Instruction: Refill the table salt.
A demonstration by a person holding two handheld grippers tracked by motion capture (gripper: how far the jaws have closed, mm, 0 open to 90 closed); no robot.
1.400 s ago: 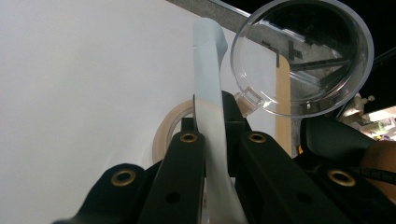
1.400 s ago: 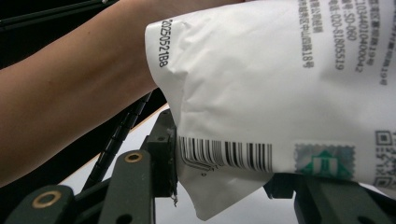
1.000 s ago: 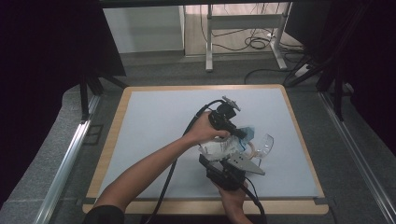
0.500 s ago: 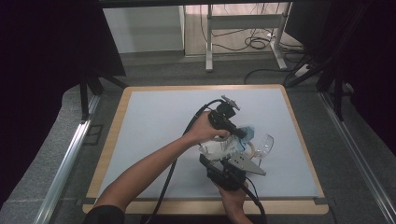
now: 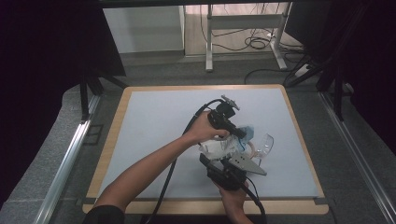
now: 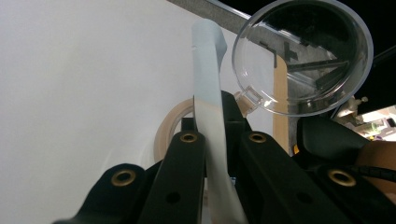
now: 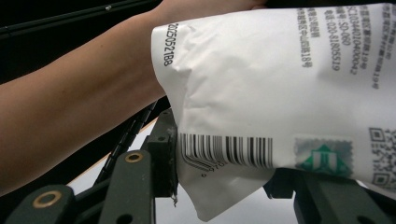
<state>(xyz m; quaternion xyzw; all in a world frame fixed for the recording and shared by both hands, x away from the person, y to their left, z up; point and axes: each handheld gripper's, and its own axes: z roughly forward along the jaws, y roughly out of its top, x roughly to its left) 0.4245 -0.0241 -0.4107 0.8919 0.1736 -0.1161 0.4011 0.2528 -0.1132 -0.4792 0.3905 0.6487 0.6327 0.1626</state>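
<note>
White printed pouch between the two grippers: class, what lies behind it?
Behind the white pouch is the person's forearm, in the right gripper view. In the high view a clear round lid lies beside it. The pouch's contents stay hidden.

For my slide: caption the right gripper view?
Right tool clamps a white barcoded pouch beside a forearm.

- Table [image 5: 154, 121] lies bare left and far of the hands.
- Clear lid [image 5: 265, 143] and ring [image 5: 252, 150], possibly touching, crowd the right tongs [image 5: 223, 158].
</note>
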